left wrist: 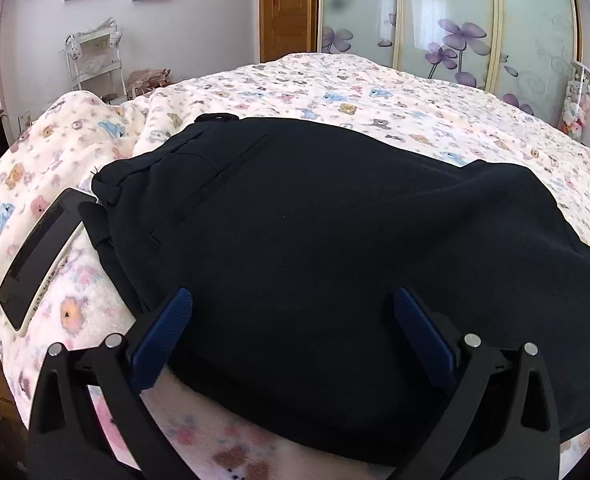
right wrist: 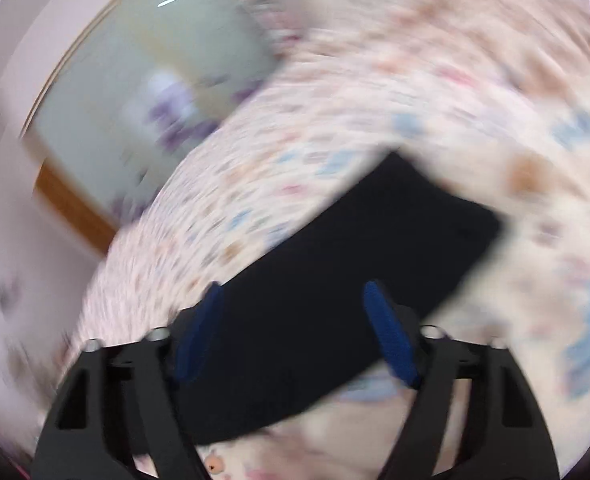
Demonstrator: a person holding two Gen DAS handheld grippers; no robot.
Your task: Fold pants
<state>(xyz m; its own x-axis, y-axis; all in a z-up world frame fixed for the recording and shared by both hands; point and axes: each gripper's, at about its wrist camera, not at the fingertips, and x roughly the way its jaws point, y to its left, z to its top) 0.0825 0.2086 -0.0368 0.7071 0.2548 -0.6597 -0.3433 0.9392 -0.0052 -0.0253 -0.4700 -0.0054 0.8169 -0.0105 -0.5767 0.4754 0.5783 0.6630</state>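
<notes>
Black pants (left wrist: 315,248) lie flat on a bed covered by a cream blanket with a bear print (left wrist: 375,92). The waistband end is at the far left in the left wrist view. My left gripper (left wrist: 293,300) is open and empty, its blue pads spread over the near edge of the pants. In the blurred right wrist view, a pant leg (right wrist: 355,272) stretches away to the right. My right gripper (right wrist: 293,292) is open and empty, its pads above the leg.
A phone in a pale case (left wrist: 39,264) lies on the blanket left of the pants. A white shelf rack (left wrist: 95,64), a wooden door (left wrist: 287,8) and a frosted wardrobe with purple flowers (left wrist: 447,20) stand behind the bed.
</notes>
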